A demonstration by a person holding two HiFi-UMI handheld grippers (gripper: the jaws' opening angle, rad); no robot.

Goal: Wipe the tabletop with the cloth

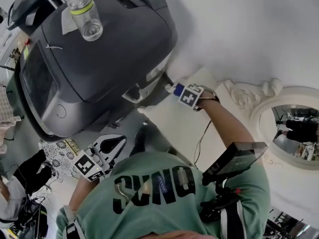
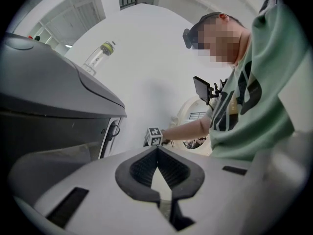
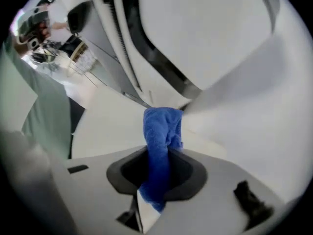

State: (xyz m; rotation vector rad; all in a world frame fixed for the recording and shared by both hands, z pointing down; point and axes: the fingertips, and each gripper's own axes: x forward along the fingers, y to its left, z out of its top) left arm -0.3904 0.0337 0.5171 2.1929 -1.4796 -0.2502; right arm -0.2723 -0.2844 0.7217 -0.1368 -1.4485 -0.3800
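A blue cloth [image 3: 160, 140] is bunched up and clamped in my right gripper [image 3: 157, 156], hanging out past its jaws over the cream tabletop [image 3: 105, 129]. In the head view the right gripper [image 1: 175, 89] reaches to the foot of a large dark grey machine [image 1: 94, 54], low over the tabletop [image 1: 172, 121]; the cloth is mostly hidden there. My left gripper [image 1: 119, 141] is held near my body at the table's near edge. Its jaws [image 2: 157, 152] touch at the tips with nothing between them.
A glass jar [image 1: 85, 15] with a yellow-green band stands on top of the machine. An ornate white-framed mirror [image 1: 259, 108] lies to the right. A patterned item [image 1: 59, 151] and dark cables [image 1: 25, 176] sit at the lower left.
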